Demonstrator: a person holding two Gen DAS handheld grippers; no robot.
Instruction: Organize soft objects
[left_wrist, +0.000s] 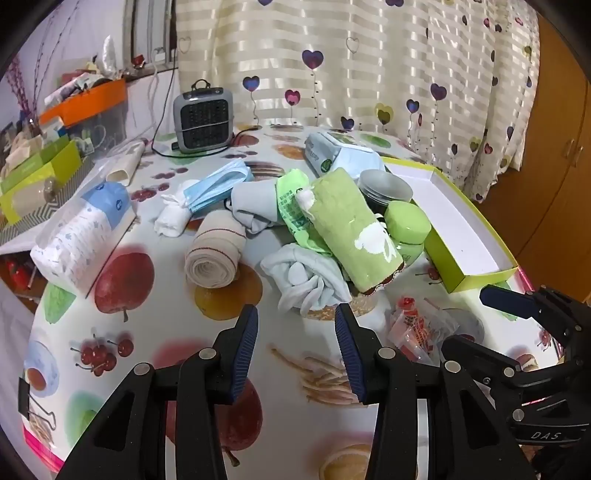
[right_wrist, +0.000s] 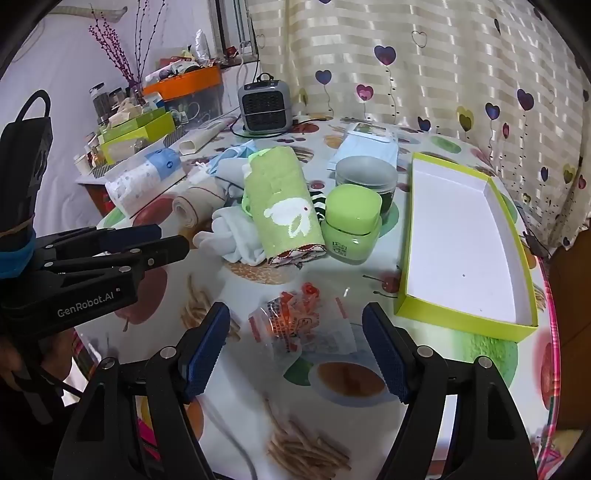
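Observation:
A rolled green towel with a white rabbit (left_wrist: 351, 229) (right_wrist: 284, 210) lies in a heap mid-table. Around it are a pale knotted cloth (left_wrist: 306, 280) (right_wrist: 236, 232), a grey cloth (left_wrist: 255, 206), a green plastic bag (left_wrist: 295, 206), a beige rolled bandage (left_wrist: 216, 254) (right_wrist: 192, 206) and blue face masks (left_wrist: 218, 184). My left gripper (left_wrist: 295, 317) (right_wrist: 173, 238) hovers open just short of the knotted cloth, holding nothing. My right gripper (right_wrist: 297, 317) (left_wrist: 465, 320) is wide open above a red-printed plastic wrapper (right_wrist: 295, 325) (left_wrist: 417, 328), its pads clear of it.
A lime-green box with an empty white inside (right_wrist: 461, 240) (left_wrist: 461, 221) sits at the right. A green jar (right_wrist: 351, 221) and a grey-lidded jar (right_wrist: 365, 177) stand beside the towel. Tissue pack (left_wrist: 81, 240), wipes pack (left_wrist: 340, 155), small heater (left_wrist: 203, 118) and cluttered boxes (left_wrist: 44, 173) line the back and left.

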